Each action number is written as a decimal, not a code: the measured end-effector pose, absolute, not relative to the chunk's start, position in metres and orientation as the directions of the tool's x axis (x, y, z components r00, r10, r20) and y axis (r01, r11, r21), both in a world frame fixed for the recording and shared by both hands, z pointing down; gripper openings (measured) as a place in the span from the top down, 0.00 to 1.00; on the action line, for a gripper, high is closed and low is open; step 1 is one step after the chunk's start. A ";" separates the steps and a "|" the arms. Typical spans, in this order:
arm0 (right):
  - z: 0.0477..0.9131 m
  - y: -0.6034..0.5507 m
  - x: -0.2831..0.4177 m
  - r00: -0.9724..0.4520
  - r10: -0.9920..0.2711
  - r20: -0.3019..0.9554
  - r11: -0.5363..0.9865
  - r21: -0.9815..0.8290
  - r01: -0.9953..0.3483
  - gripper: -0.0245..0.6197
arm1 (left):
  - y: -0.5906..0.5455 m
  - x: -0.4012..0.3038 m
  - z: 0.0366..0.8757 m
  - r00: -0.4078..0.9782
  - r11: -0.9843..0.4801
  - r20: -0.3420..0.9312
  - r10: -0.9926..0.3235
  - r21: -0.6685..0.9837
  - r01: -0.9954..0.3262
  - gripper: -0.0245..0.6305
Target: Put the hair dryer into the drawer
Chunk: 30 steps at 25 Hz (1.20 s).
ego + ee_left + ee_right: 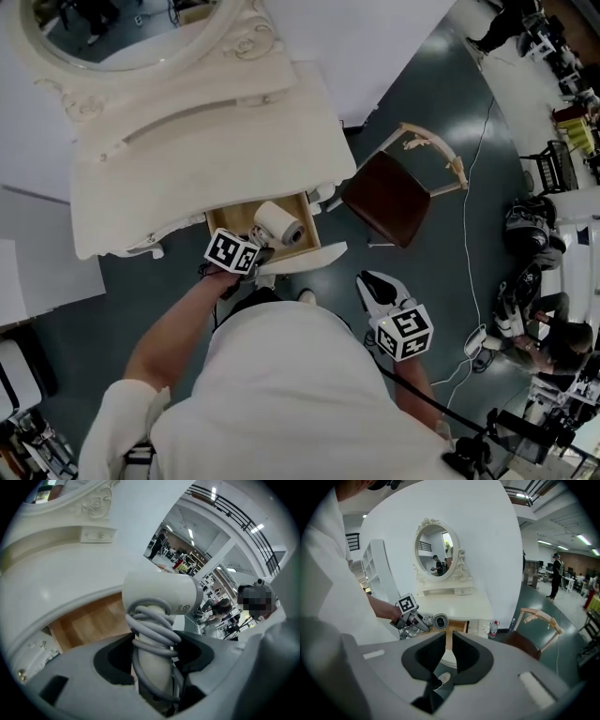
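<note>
The white hair dryer (279, 223) hangs over the open wooden drawer (310, 238) of the cream dressing table (206, 131). My left gripper (258, 251) is shut on its handle, which has the grey cord wound round it. In the left gripper view the dryer (159, 592) stands upright between the jaws of my left gripper (154, 654), with the drawer's wooden bottom (89, 620) below it. My right gripper (373, 286) is held back to the right of the drawer. Its jaws stand almost together with nothing in them (449, 641). From there I see the dryer (439, 620) at the drawer.
A wooden chair (394, 192) with a dark seat stands right of the table. The oval mirror (436, 557) rises behind the tabletop. A small bottle (493, 629) stands on the floor by the table. Cables and equipment lie at the far right (525, 281).
</note>
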State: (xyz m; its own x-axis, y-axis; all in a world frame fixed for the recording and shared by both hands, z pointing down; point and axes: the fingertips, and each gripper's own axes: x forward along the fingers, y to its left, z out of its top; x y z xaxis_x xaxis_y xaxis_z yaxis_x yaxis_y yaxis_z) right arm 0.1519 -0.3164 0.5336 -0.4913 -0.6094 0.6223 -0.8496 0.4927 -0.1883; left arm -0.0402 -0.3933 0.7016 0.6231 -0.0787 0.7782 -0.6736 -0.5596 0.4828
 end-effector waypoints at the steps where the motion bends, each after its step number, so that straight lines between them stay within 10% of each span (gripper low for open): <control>1: 0.533 -0.316 0.154 -0.476 -0.616 0.628 0.475 -0.187 -0.860 0.89 | -0.397 -0.040 0.708 0.615 -0.567 0.785 -0.066 0.478 -0.671 0.57; 13: 0.536 -0.294 0.174 -0.309 -0.660 0.685 0.268 -0.170 -0.948 0.89 | -0.420 -0.029 0.774 0.544 -0.612 0.839 0.032 0.447 -0.653 0.57; 30: 0.528 -0.274 0.177 -0.234 -0.622 0.747 0.185 -0.151 -0.971 0.89 | -0.478 -0.040 0.823 0.427 -0.556 0.890 -0.160 0.276 -0.784 0.57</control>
State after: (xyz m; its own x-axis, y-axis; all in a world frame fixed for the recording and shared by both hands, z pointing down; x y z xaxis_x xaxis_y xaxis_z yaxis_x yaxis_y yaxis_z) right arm 0.1769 -0.2740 0.5282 -0.2345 -0.6223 0.7468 -0.9711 0.1849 -0.1508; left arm -0.0402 -0.4781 0.8226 0.4268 -0.1604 0.8900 -0.7844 -0.5555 0.2760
